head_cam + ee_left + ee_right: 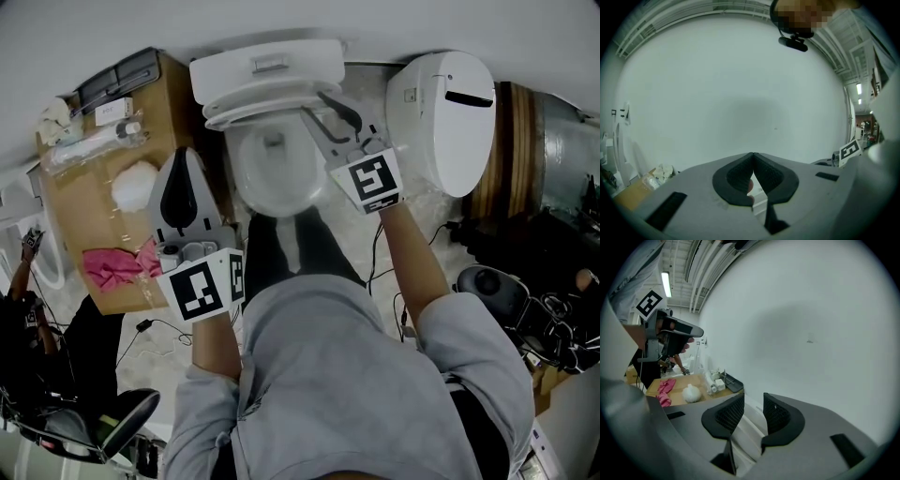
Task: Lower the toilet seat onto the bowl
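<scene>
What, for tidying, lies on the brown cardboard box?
A pink cloth, a white puffy bundle, wrapped parts, a black tray; the left gripper hides the box's right edge.

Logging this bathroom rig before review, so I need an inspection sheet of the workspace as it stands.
Surface: pale floor, toilet bowl central.
Job's things: toilet seat close over bowl, edge between right jaws; resting or not, cannot tell.
Clutter: cardboard box with pink cloth; second white toilet beside.
Grippers: left gripper shut; right gripper open.
Cables: black cable on floor.
Surroundings: white wall; person at left edge.
</scene>
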Motion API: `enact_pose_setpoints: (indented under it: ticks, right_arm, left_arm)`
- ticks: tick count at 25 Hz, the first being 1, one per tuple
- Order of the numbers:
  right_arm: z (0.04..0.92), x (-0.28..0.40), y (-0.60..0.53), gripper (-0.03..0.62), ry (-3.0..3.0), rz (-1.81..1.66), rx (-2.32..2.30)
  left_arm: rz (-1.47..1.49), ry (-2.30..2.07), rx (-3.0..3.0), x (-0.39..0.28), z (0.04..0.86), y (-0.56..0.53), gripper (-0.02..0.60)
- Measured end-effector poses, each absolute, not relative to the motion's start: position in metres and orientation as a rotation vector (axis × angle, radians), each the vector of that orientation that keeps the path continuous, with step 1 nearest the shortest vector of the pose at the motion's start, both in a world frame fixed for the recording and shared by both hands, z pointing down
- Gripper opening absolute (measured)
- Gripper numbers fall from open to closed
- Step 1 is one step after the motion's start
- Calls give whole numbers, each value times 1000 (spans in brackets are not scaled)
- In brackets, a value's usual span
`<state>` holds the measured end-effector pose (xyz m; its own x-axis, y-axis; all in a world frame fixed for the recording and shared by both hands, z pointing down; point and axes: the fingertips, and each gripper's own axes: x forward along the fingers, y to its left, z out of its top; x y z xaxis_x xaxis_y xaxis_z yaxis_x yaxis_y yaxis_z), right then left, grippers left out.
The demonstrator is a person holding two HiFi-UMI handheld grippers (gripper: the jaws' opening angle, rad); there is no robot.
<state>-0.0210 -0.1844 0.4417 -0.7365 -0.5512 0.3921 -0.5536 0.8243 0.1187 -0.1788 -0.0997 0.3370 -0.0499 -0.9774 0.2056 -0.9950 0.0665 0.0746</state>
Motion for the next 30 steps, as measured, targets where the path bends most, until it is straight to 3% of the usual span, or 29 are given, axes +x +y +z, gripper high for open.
enact_pose_setpoints:
  ticks: [30]
  right_arm:
    - [538, -40, -197, 135, -2471, 54, 620]
  left_arm:
    - [196, -2074, 1998, -177, 389, -115, 0]
